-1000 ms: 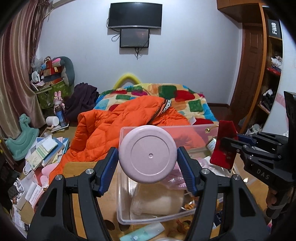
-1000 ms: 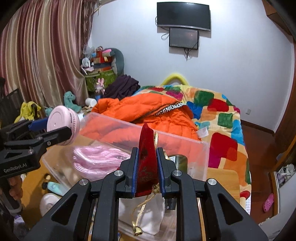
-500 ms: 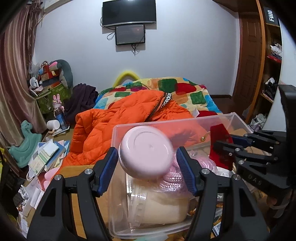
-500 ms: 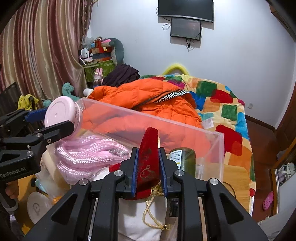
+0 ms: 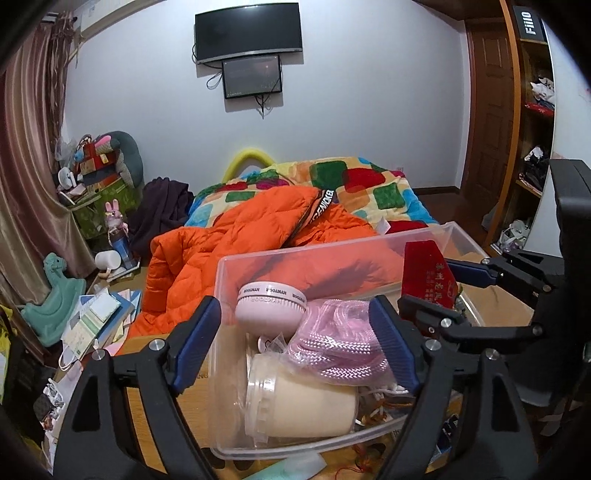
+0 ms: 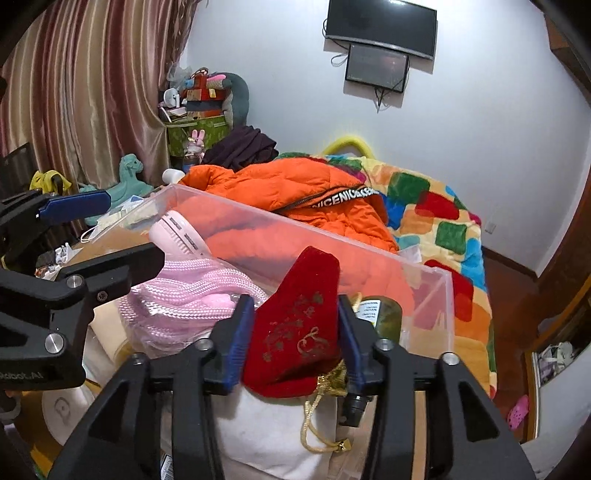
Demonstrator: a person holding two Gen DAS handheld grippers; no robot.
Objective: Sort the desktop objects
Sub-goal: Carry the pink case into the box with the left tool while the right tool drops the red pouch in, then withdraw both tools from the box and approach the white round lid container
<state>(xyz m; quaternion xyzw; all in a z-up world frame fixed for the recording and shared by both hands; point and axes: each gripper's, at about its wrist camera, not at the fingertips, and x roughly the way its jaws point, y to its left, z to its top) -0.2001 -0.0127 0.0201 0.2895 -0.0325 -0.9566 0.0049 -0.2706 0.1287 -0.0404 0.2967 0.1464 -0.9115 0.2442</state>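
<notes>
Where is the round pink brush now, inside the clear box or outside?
Inside. The pink brush lies within the clear box, beside pink rope; the left gripper stands open.

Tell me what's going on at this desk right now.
A person with a gripper in each hand is dropping desk items into the clear plastic bin. The left gripper has just been opening; the round pink brush lies free in the bin beside the pink braided rope. The right gripper has also just been opening, and the red velvet pouch sits loosely between its pads.

"FillO" on the shelf sign [image 5: 529, 23], "NICENICK" partly legible on the orange jacket's black band [image 6: 347, 194]
</notes>
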